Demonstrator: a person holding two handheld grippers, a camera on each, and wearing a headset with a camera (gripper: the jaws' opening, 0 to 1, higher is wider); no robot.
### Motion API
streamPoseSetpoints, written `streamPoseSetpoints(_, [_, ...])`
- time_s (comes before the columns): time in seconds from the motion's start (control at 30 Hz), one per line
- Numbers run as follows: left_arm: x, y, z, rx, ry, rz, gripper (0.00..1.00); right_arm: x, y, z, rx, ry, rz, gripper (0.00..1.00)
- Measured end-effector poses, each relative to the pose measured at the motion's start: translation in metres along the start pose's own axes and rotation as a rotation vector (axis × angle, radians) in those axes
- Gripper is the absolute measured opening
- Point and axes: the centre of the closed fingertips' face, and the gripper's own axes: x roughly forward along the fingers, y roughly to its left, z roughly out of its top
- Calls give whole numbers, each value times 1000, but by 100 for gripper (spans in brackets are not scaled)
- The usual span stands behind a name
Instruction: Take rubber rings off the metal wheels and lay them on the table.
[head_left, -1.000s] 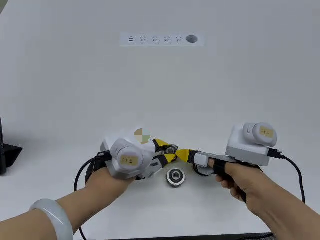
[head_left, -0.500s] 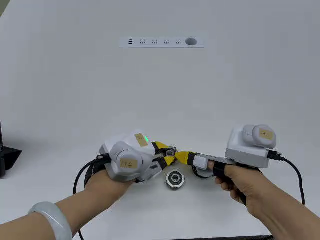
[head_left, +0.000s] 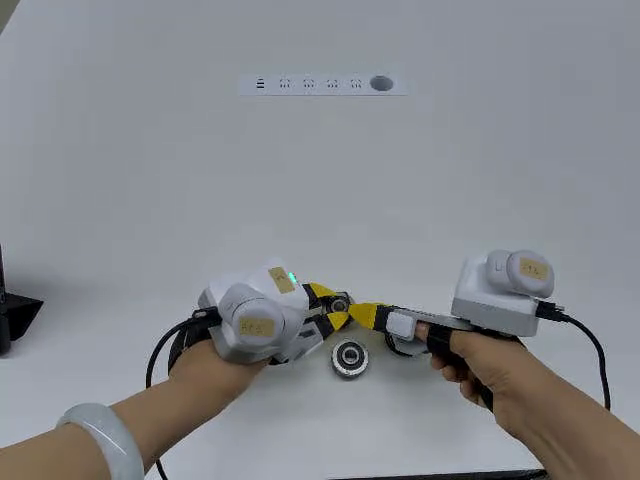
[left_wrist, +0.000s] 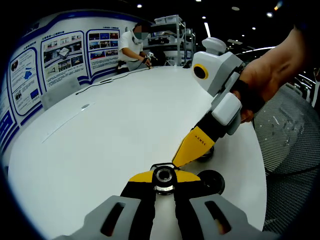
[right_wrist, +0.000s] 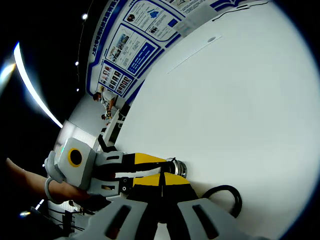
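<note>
L gripper (left_wrist: 164, 178) clamped on small silver metal wheel (left_wrist: 163, 175); R gripper (right_wrist: 162, 177), jaws together at its thin black rubber ring (left_wrist: 162, 164), grip unclear: best hold L firm, peel outward slowly.

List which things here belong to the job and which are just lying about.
Job: left hand-held gripper, metal wheel in its jaws, right hand-held gripper pinching its rubber ring, second wheel on table, loose dark ring.
Lying about: power strip, black object at left edge.

I see a broad white table (head_left: 150, 170) carrying a power strip (head_left: 322, 84); beyond it, blue-trimmed poster boards (left_wrist: 60, 52), a shelving rack (left_wrist: 176, 37) and bright ceiling lights (left_wrist: 206, 29).
</note>
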Motion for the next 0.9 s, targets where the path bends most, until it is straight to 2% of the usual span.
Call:
streamPoseSetpoints(0.23, [0,0,0,2,-1,-2,13,-1,2,-1,0,0,13,1])
streamPoseSetpoints(0.43, [0,0,0,2,-2,-1,13,-4,9,-2,4,-1,43,1])
streamPoseSetpoints(0.57, [1,0,0,3,-1,-1,13,-5,7,-2,14,-9,37,1])
streamPoseSetpoints(0.9, [1,0,0,9,-5,-12,14,-1,-2,0,25,-23,-15,2])
